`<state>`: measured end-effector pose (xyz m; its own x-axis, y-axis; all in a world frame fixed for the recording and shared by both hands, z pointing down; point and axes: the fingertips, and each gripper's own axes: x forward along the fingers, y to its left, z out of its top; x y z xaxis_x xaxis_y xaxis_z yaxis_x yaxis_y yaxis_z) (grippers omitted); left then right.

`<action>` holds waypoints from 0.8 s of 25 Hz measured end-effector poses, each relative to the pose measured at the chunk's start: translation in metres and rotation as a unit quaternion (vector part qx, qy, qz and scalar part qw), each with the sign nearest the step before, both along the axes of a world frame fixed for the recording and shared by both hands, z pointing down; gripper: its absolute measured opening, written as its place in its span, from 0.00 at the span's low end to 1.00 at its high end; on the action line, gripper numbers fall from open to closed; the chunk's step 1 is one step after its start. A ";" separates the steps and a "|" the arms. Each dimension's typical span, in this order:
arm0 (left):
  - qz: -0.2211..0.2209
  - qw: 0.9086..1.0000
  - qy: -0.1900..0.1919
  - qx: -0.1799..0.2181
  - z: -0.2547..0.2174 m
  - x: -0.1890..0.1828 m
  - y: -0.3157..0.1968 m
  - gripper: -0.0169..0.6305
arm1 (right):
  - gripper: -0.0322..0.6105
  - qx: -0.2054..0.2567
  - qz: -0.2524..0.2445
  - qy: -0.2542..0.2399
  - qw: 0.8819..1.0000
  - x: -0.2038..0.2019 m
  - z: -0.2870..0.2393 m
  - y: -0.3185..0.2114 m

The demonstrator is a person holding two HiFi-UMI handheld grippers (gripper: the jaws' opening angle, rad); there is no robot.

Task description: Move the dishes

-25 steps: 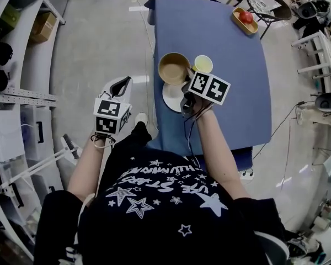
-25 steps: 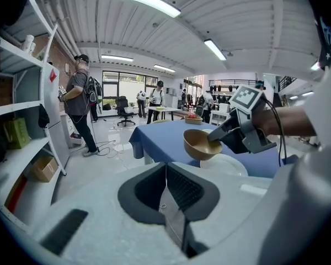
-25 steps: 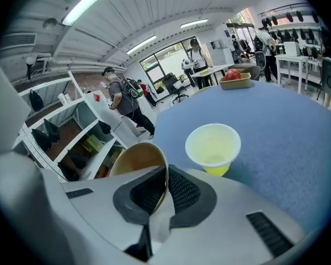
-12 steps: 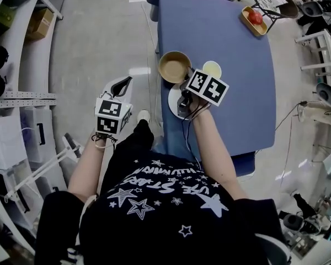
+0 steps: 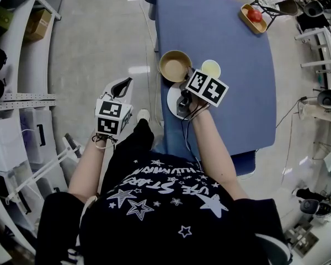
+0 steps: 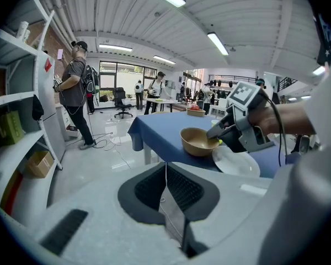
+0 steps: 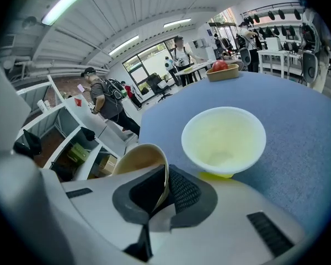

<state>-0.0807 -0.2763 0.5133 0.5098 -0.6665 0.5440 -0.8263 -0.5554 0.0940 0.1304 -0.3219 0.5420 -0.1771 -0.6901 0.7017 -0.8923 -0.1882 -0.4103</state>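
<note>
1. The left gripper [image 5: 120, 85] is held nearest the body, off the table's edge and over the floor. Its jaws are pressed together with nothing between them, and it is placed much as it was a second ago.
2. At the near edge of the blue table [image 5: 237, 109] a white plate [image 5: 172, 100] is partly covered by the right gripper [image 7: 164, 175].
3. The right gripper's jaws are nearly closed and pinch the near rim of the tan bowl [image 5: 174, 66], which is seen just beyond the plate. Whether the bowl is resting on the cloth or slightly raised cannot be told.
4. Just beside it, a pale yellow bowl [image 7: 223, 139] is left untouched.
5. At the far end a wooden tray [image 7: 226, 74] holding a red fruit is seen.
6. Over the last second little has been altered. The right gripper has settled slightly, but the three dishes are grouped as before. The tan bowl is therefore judged as gripped but not yet carried anywhere.
</note>
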 end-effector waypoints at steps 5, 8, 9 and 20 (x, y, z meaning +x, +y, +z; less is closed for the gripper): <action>0.002 1.000 -0.003 0.002 -0.002 0.001 0.003 0.06 | 0.14 0.006 -0.009 -0.004 1.000 0.000 -0.002 0.003; 0.002 1.000 -0.005 0.003 -0.003 0.003 0.004 0.06 | 0.23 0.008 -0.021 -0.012 1.000 -0.003 -0.003 0.005; 0.002 1.000 -0.006 0.003 -0.003 0.004 0.005 0.06 | 0.25 0.009 -0.024 -0.012 1.000 -0.004 -0.004 0.006; -0.001 1.000 -0.009 0.029 -0.024 0.017 0.027 0.06 | 0.28 0.029 -0.053 -0.039 0.997 0.001 -0.024 0.040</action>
<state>-0.0633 -0.2494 0.4890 0.4993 -0.6979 0.5135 -0.8286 -0.5578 0.0475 0.1316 -0.2820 0.5183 -0.3028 -0.7034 0.6431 -0.8714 -0.0690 -0.4857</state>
